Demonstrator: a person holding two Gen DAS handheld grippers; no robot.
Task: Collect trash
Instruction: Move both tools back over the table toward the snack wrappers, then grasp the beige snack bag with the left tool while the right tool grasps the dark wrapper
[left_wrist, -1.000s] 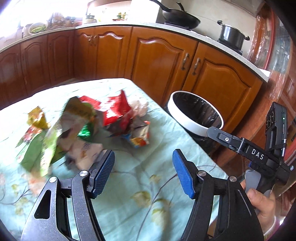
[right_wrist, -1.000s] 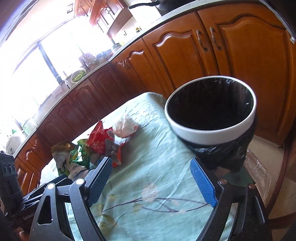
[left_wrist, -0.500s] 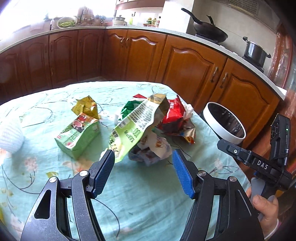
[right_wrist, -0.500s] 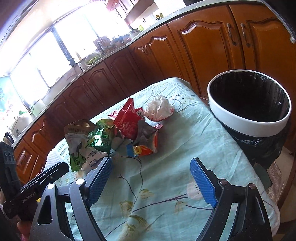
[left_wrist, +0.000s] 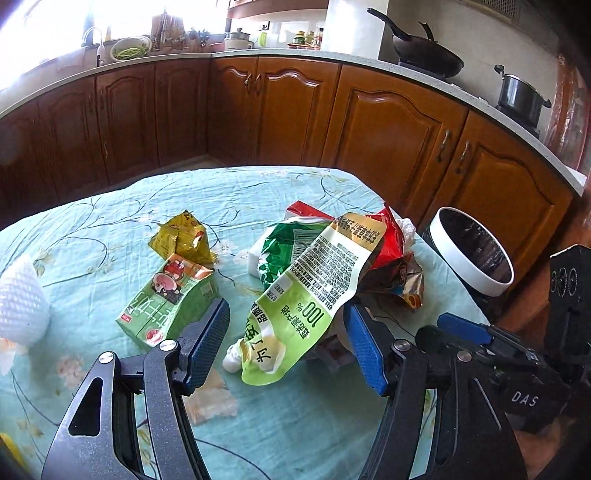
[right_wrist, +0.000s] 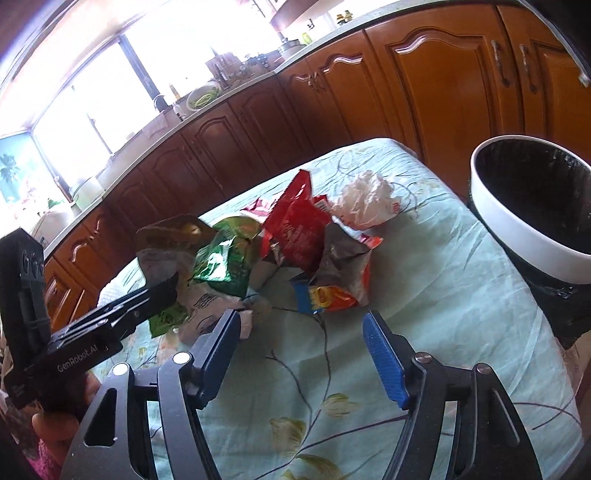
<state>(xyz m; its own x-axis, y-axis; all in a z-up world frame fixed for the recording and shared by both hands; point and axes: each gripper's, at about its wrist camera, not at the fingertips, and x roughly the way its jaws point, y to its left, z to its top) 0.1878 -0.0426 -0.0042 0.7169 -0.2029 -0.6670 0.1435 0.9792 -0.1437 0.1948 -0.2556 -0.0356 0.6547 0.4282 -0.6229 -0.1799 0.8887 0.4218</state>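
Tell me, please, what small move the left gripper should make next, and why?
Probably ease the left gripper forward and down, then close on the green-and-white bag. Its jaws stand open with nothing pinched, the bag's lower end lies between them, and the bin waits at the table's edge.

The green bag (left_wrist: 314, 291) is covering the wrappers beneath it, and the picture's edge is cutting off the bin (right_wrist: 532, 206).
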